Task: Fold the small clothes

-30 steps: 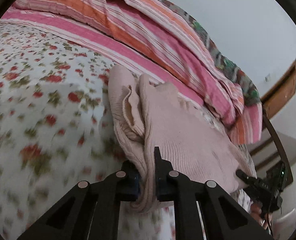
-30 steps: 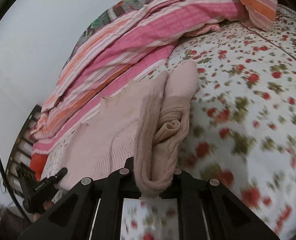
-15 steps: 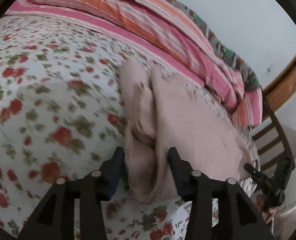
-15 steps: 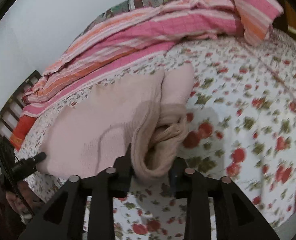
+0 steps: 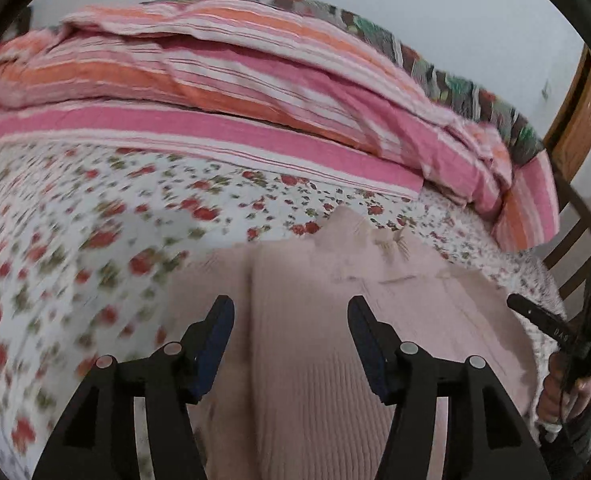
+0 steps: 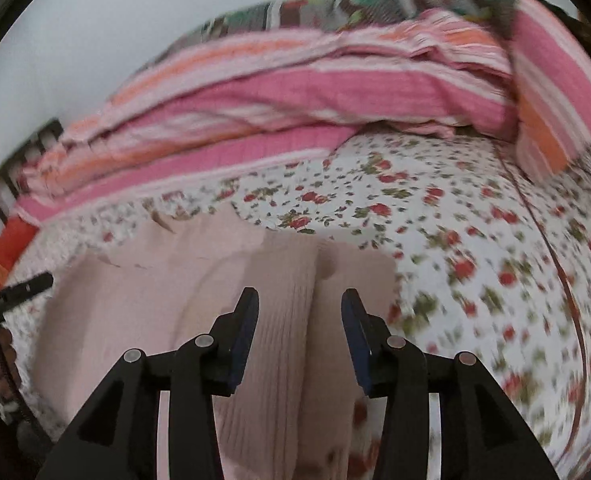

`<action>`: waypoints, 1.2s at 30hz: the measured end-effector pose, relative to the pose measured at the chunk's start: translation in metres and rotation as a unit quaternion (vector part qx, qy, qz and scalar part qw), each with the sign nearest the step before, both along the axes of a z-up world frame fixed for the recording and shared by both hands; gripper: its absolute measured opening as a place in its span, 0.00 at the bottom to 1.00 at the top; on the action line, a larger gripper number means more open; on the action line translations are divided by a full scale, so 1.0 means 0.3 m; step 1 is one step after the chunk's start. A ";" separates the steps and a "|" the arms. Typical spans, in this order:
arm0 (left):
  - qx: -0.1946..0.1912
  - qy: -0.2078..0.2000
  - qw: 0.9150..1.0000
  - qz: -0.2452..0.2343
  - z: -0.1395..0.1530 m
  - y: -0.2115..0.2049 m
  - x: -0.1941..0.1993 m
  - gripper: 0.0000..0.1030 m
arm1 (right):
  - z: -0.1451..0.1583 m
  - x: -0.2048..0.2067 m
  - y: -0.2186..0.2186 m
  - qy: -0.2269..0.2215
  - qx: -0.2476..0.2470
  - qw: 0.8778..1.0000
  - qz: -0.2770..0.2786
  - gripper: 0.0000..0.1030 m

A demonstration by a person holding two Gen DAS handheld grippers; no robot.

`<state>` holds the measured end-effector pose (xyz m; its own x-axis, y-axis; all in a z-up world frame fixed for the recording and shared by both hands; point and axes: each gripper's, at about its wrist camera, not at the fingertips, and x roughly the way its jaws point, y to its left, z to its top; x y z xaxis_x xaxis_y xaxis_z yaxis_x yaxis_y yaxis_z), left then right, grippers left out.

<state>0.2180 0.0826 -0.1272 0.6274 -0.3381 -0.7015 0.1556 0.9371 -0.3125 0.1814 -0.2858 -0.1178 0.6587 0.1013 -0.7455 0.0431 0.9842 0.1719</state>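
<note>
A pale pink knit garment [image 5: 315, 320] lies folded on the floral bedsheet [image 5: 95, 220]. My left gripper [image 5: 289, 312] hovers just above its left part with jaws opening; the pads press on nothing. In the right wrist view the same garment [image 6: 279, 280] lies below my right gripper [image 6: 299, 304], whose jaws are also opening and free of the cloth. The right gripper [image 5: 551, 320] shows at the right edge of the left view, held by a hand. The left gripper's finger [image 6: 19, 286] pokes in at the left of the right view.
A striped pink and orange quilt [image 5: 235, 92] is bunched along the far side of the bed, with a patterned blanket [image 5: 435, 68] behind it. A wooden headboard [image 5: 579, 128] and bed rails [image 5: 575, 248] stand at one end. The white wall rises behind.
Both grippers were shut on folds of the pink garment a second ago. They have let go, opened and drawn back upward, and the garment now lies flat on the sheet.
</note>
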 end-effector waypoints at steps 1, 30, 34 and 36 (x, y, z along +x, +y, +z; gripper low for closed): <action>0.011 0.002 1.000 0.005 -0.008 -0.007 0.020 0.54 | -0.019 0.033 -0.002 0.010 -0.001 1.000 0.002 0.41; 0.067 -0.039 0.997 -0.007 0.061 -0.032 0.109 0.37 | 0.027 0.197 0.063 0.017 -0.062 0.998 0.020 0.27; 0.054 -0.012 0.998 -0.030 0.005 -0.088 0.135 0.38 | 0.010 0.208 0.171 0.011 -0.071 0.996 0.053 0.32; 0.074 0.009 0.997 -0.021 -0.062 -0.090 0.156 0.37 | -0.054 0.230 0.196 0.023 -0.092 0.994 0.052 0.32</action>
<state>0.2647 0.0554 -0.1458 0.6020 -0.2560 -0.7563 0.1917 0.9658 -0.1743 0.2505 -0.2269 -0.1341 0.6162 0.0257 -0.7872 -0.0568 0.9983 -0.0118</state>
